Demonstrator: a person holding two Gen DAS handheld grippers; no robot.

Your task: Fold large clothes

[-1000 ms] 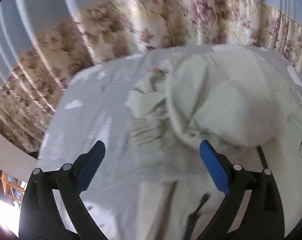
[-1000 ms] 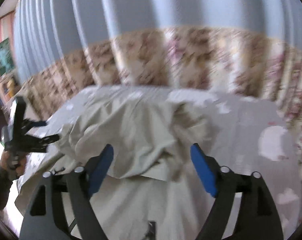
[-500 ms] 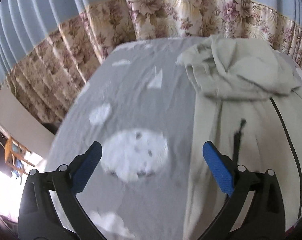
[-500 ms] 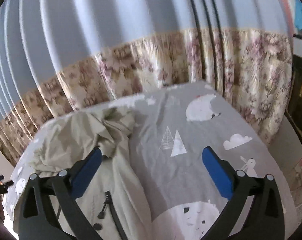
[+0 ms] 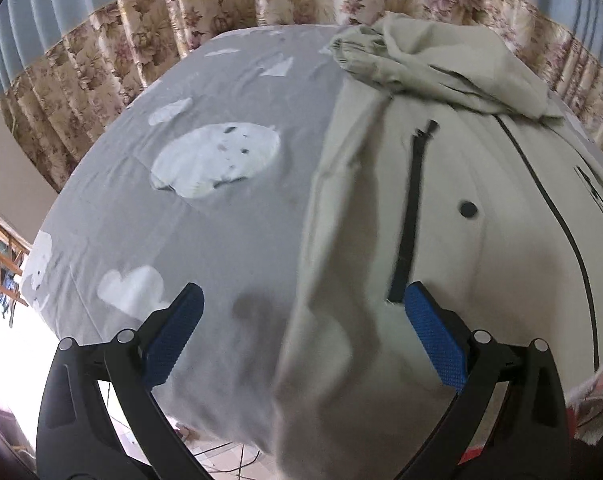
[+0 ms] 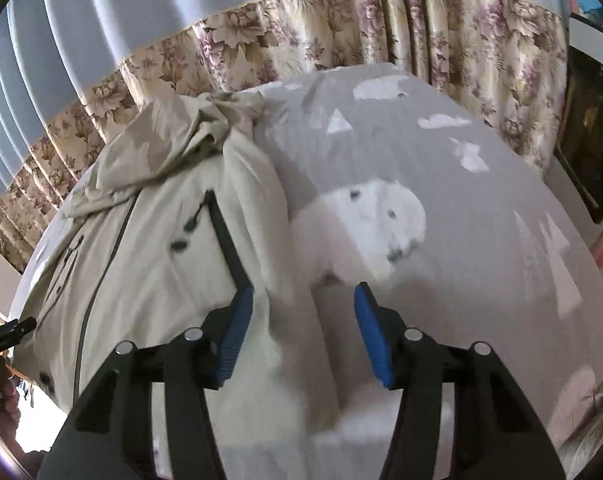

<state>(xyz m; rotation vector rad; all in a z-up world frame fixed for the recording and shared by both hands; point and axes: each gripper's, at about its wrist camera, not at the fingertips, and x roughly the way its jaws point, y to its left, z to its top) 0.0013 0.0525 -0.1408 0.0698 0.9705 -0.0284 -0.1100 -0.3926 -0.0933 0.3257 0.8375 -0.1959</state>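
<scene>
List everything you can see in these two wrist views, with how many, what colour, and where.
Jacket: one, beige with black zips and snaps, spread on the bed, bunched up at the far end.
Bedsheet: one, grey with white animal, cloud and tree prints, covering the bed.
Curtain: blue-grey above with a floral beige band below, behind the bed.
Left gripper: one, black with blue pads, jaws wide open over the jacket's side edge, holding nothing.
Right gripper: one, black with blue pads, jaws closing around the jacket's near edge, pads not yet pressing it.
</scene>
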